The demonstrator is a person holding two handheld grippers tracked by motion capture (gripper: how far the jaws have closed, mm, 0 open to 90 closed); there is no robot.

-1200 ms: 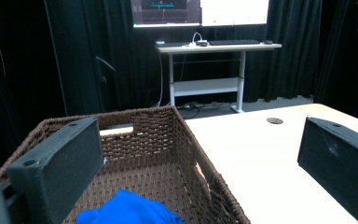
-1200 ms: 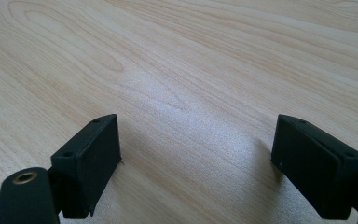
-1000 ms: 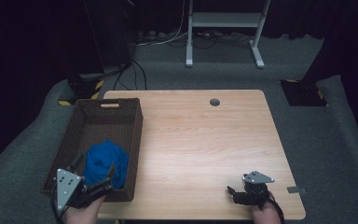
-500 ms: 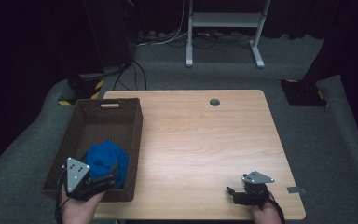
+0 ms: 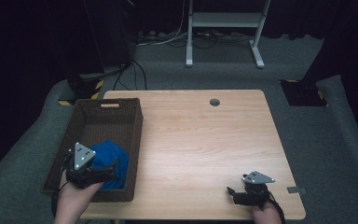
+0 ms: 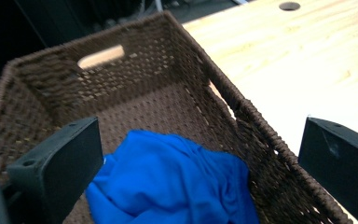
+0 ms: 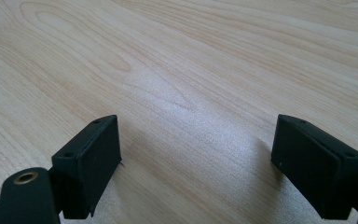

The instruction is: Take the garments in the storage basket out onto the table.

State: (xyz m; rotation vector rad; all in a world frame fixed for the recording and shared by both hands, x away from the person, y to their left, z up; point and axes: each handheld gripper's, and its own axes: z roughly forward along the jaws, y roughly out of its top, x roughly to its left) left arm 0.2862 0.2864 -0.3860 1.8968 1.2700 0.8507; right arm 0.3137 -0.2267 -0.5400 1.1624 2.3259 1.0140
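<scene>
A crumpled blue cloth point(image 5: 112, 157) point(image 6: 177, 182) lies in the near end of a dark brown wicker basket point(image 5: 103, 122) point(image 6: 158, 65) at the table's left edge. My left gripper point(image 5: 105, 171) point(image 6: 200, 163) hovers over the basket's near end, open, its jaws wide apart above the cloth and holding nothing. Low over the wooden table point(image 5: 200, 140) point(image 7: 191, 70) near its front right corner, my right gripper point(image 5: 232, 193) point(image 7: 196, 163) is open with bare wood between its jaws.
A round cable hole point(image 5: 214, 102) point(image 6: 289, 6) sits near the table's far edge. The basket has a handle slot point(image 5: 109, 105) point(image 6: 100, 56) in its far wall. Grey carpet surrounds the table, and a white stand's legs point(image 5: 223, 28) rise beyond it.
My left gripper has moved right and forward, coming over the basket's near end above the cloth. The cloth now lies lower in the basket. The right gripper has stayed put.
</scene>
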